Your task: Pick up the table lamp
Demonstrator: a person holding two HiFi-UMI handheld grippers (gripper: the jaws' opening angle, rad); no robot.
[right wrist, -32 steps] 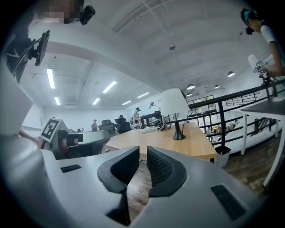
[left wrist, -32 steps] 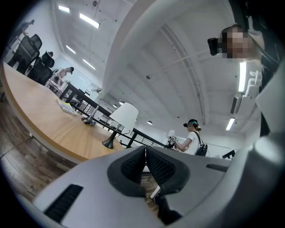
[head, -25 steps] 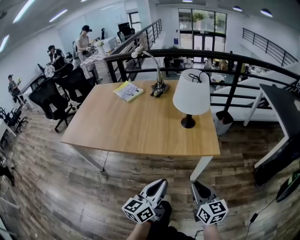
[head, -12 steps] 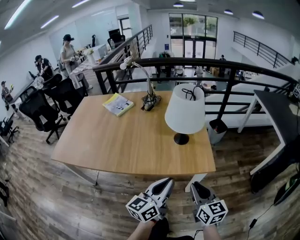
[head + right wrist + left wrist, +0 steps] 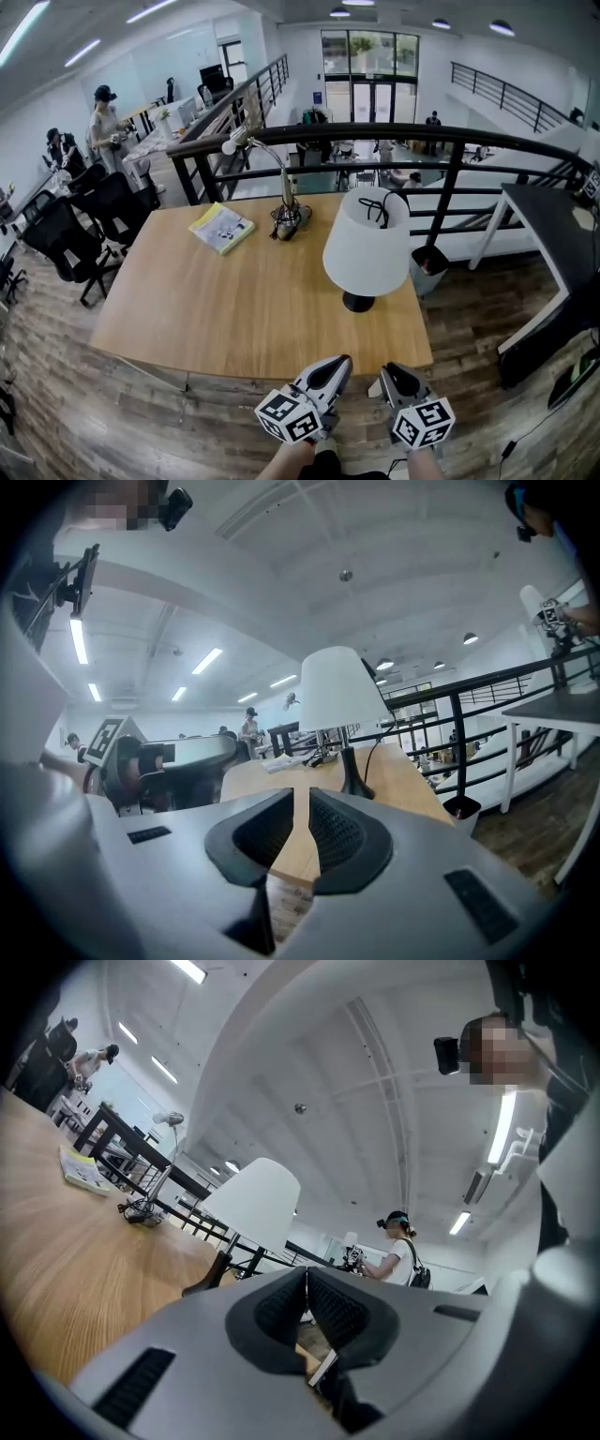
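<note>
At the bottom edge of the head view, the two hands holding the tongs are cut off by the frame, and only the marker cubes and jaws show. The left gripper has its jaws pressed fully together with nothing in them. Its own view shows the pads meeting along one line. The right gripper sits just beside it at 3 o'clock. In its own view the pads stand a thin slit apart, with bare wood showing through the gap and nothing held.

Both point toward 12 o'clock, at the near edge of the wooden table. The table lamp stands upright on the table at about 12 o'clock from the grippers, near the table's right edge and untouched. From above, its white shade hides the stem, so only the black base and a loop of dark cord at the top show. In the left gripper view the base is partly cut off by the gripper body.

Farther back, at 11 o'clock, a gooseneck desk lamp sits in a tangle of cable that is hard to make out. A yellow-green book lies beside it. Beyond the table runs a black railing. Black office chairs stand at 9 o'clock, and small, indistinct people stand at 10 o'clock.
</note>
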